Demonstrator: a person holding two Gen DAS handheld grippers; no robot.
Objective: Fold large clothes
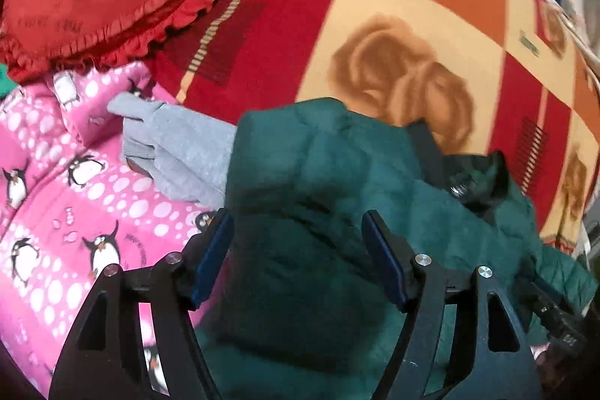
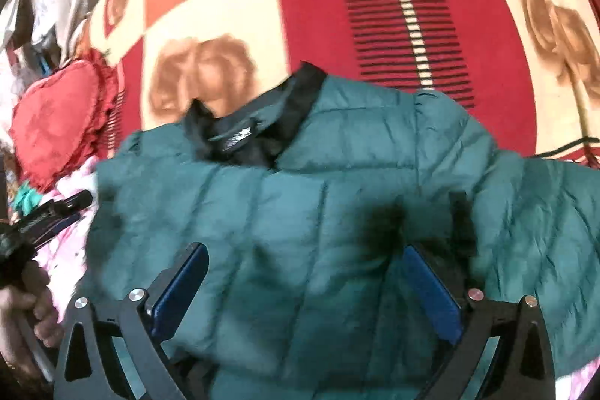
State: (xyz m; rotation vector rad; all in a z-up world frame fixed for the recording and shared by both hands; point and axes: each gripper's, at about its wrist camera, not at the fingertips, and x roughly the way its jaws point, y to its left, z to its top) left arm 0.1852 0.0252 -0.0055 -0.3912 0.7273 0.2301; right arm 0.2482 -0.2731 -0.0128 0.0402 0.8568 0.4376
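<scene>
Right wrist view: the right gripper is hanging spread wide above the green jacket, pinching nothing. The left gripper is hovering spread over it too. Beyond, the jacket is lying on the patterned blanket.

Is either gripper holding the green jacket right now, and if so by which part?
Neither. The left gripper and right gripper both hover open above the green jacket; no fabric is pinched between their pads.

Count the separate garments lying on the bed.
3: the green puffer jacket under both grippers, the grey garment to its left, and the pink penguin-print piece under that one. More may be hidden beneath or beyond the frame.
</scene>
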